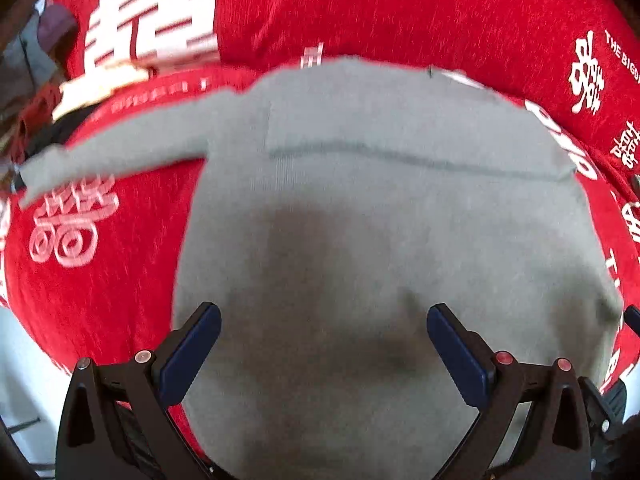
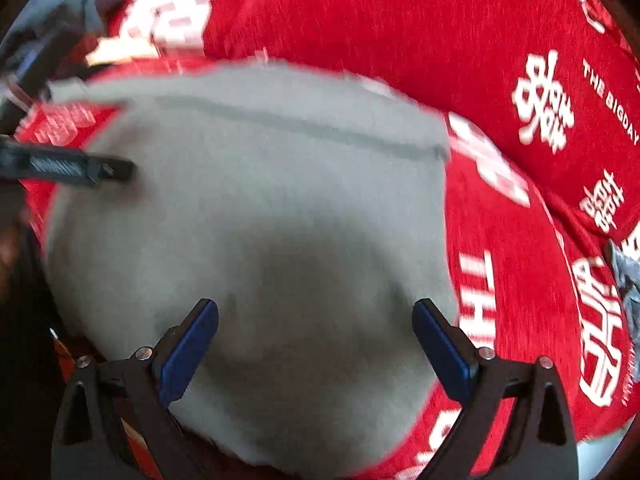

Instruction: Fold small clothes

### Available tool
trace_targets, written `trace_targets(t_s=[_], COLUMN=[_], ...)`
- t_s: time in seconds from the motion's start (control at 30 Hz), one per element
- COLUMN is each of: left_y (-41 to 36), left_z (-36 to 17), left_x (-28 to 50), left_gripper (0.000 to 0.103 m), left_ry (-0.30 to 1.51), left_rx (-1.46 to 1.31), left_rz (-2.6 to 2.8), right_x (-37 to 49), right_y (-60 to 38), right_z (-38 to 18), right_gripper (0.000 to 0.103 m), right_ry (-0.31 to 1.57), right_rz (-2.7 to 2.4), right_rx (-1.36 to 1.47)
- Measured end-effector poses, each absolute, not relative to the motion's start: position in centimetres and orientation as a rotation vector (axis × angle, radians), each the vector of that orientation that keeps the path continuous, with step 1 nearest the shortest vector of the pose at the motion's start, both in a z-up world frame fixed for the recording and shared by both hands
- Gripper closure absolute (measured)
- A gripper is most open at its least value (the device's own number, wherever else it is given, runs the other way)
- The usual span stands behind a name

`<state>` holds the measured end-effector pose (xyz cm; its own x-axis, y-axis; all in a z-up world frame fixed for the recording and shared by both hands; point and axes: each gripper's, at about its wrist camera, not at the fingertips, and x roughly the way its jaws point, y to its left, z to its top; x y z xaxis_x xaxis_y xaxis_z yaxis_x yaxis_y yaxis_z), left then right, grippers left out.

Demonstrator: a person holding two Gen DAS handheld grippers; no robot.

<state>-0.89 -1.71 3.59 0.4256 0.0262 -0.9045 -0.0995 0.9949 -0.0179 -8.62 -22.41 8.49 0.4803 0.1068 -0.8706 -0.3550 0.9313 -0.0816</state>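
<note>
1. a grey knit garment [image 1: 360,208] is seen spread flat on a red cloth with white lettering [image 1: 400,8], filling the middle of both wrist views.
2. one sleeve [image 1: 116,160] is stretched out to the left in the left wrist view, lying across the red cloth.
3. a darker horizontal fold line or seam [image 1: 420,160] is seen running across the upper part of the garment; which it is cannot be told, as both views are blurred.
4. the left gripper [image 1: 324,332] is held over the lower body of the garment, fingers spread wide, nothing clasped between the blue pads [image 1: 192,356].
5. the right gripper [image 2: 316,328] is likewise poised over the grey fabric [image 2: 260,200], fingers wide apart and gripping nothing.
6. a shadow is cast on the knit between each pair of fingers.
7. in the right wrist view, a dark finger of the other gripper [image 2: 76,168] is seen reaching in from the left edge above the garment's left side.
8. a jumble of dim objects [image 1: 36,52] is glimpsed past the cloth's far left edge, too blurred to identify.
</note>
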Motion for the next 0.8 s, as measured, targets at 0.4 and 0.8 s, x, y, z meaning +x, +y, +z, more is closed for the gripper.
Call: trace_targets(t_s=[0.4,0.8], left_y=[-1.3,-1.2], left_z=[0.5,2.8], left_x=[-3.4,-2.0], left_gripper=[0.0,0.0], left_ry=[1.165,1.154], left_rx=[-0.055,-0.079], left_rz=[0.049,0.03], right_x=[-11.0,-6.9], right_y=[-20.4,-19.5], right_z=[3.6,7.7], right_gripper=[0.0,0.001], right_ry=[1.22,1.124], right_rz=[0.286,0.276], right_rx=[-0.251,-0.287])
